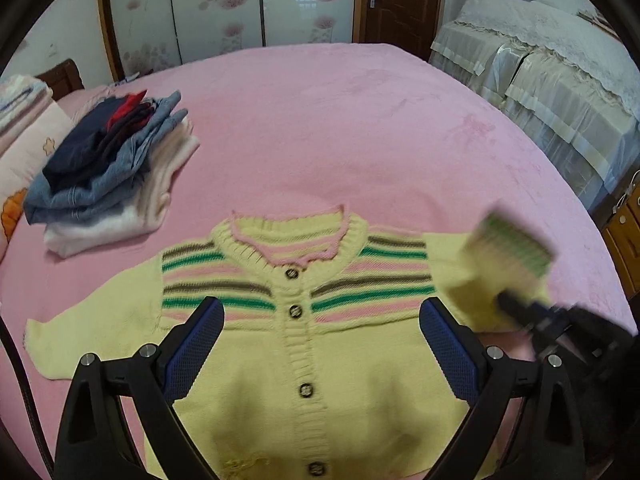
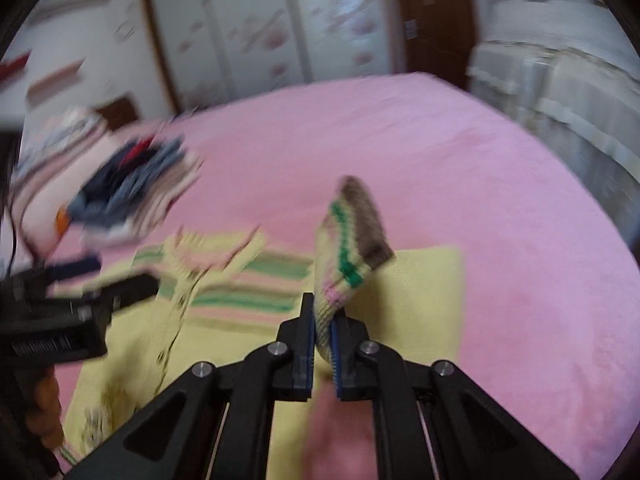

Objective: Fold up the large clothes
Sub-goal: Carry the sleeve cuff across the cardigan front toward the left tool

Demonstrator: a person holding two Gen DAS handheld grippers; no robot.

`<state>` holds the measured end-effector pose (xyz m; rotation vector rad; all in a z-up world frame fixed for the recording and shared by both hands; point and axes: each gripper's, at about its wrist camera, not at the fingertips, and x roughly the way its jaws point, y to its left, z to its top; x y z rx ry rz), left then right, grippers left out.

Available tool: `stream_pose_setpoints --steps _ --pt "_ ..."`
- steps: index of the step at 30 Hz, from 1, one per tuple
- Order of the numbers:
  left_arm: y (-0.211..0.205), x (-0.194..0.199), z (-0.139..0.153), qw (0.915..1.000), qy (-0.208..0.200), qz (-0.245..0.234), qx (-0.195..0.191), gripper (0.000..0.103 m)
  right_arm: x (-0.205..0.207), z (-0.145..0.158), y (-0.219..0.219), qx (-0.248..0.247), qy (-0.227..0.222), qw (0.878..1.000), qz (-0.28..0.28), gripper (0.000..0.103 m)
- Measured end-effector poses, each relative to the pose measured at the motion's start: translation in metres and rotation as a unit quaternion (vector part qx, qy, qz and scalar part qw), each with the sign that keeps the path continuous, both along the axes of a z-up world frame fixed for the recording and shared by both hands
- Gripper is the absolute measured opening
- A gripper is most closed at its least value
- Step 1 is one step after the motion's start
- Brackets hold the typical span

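Observation:
A yellow knit cardigan with green, brown and pink stripes lies front-up and buttoned on the pink bed. My left gripper is open and empty, hovering above the cardigan's chest. My right gripper is shut on the striped cuff of the cardigan's right sleeve and holds it lifted above the bed. The right gripper also shows in the left wrist view, with the raised sleeve blurred. The left sleeve lies flat. The cardigan also shows in the right wrist view.
A pile of folded clothes with jeans on top sits at the bed's far left, next to pillows. A lace-covered piece of furniture stands to the right of the bed. Wardrobe doors line the back wall.

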<state>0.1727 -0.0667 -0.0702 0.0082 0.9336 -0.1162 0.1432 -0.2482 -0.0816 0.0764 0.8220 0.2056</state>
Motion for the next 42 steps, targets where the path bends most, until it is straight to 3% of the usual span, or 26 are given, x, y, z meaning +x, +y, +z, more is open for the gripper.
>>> stream_pose_setpoints --steps 2,5,9,11,14,20,28,30,31,32,36,40,42 --pt "0.010 0.000 -0.009 0.9996 0.018 -0.012 -0.020 0.098 -0.002 -0.024 0.018 0.010 0.046 0.998 0.033 0.015" --pt "0.011 -0.002 -0.024 0.9971 0.039 -0.046 -0.046 0.098 -0.010 -0.041 0.021 0.032 0.073 0.996 0.029 0.029" --pt "0.000 0.000 -0.040 0.9886 0.069 -0.079 -0.107 0.095 -0.026 -0.044 -0.005 0.066 0.083 0.994 0.010 0.030" --pt "0.000 0.005 -0.050 0.9790 0.097 -0.083 -0.159 0.076 -0.037 -0.040 -0.008 0.063 0.080 0.995 0.005 0.030" --pt "-0.003 0.007 -0.069 0.9626 0.139 -0.080 -0.218 0.063 -0.049 -0.034 -0.026 0.067 0.077 0.995 -0.015 0.030" --pt "-0.007 0.003 -0.102 0.9505 0.172 -0.059 -0.252 0.063 -0.069 -0.029 -0.044 0.105 0.070 0.991 -0.037 0.030" --pt "-0.027 0.018 -0.119 0.9432 0.162 -0.051 -0.286 0.062 -0.079 -0.041 -0.040 0.114 0.085 0.989 -0.032 0.030" --pt "-0.034 0.022 -0.118 0.9443 0.155 -0.050 -0.286 0.038 -0.080 -0.043 -0.041 0.117 0.087 0.989 -0.034 0.030" --pt "-0.037 0.024 -0.120 0.9433 0.160 -0.048 -0.287 0.008 -0.080 -0.044 -0.041 0.118 0.088 0.988 -0.035 0.030" --pt "-0.039 0.026 -0.120 0.9399 0.167 -0.041 -0.295 0.008 -0.080 -0.044 -0.041 0.117 0.088 0.988 -0.037 0.030" --pt "-0.041 0.024 -0.088 0.9446 0.132 -0.032 -0.299 0.007 -0.075 -0.048 -0.043 0.106 0.096 0.989 -0.045 0.031" --pt "-0.042 0.032 -0.028 0.9481 0.089 -0.040 -0.303 0.007 -0.061 -0.052 -0.046 0.112 0.105 0.986 -0.058 0.048" --pt "-0.041 0.039 0.001 0.9489 0.068 -0.050 -0.304 0.007 -0.048 -0.053 -0.045 0.111 0.101 0.986 -0.066 0.049"
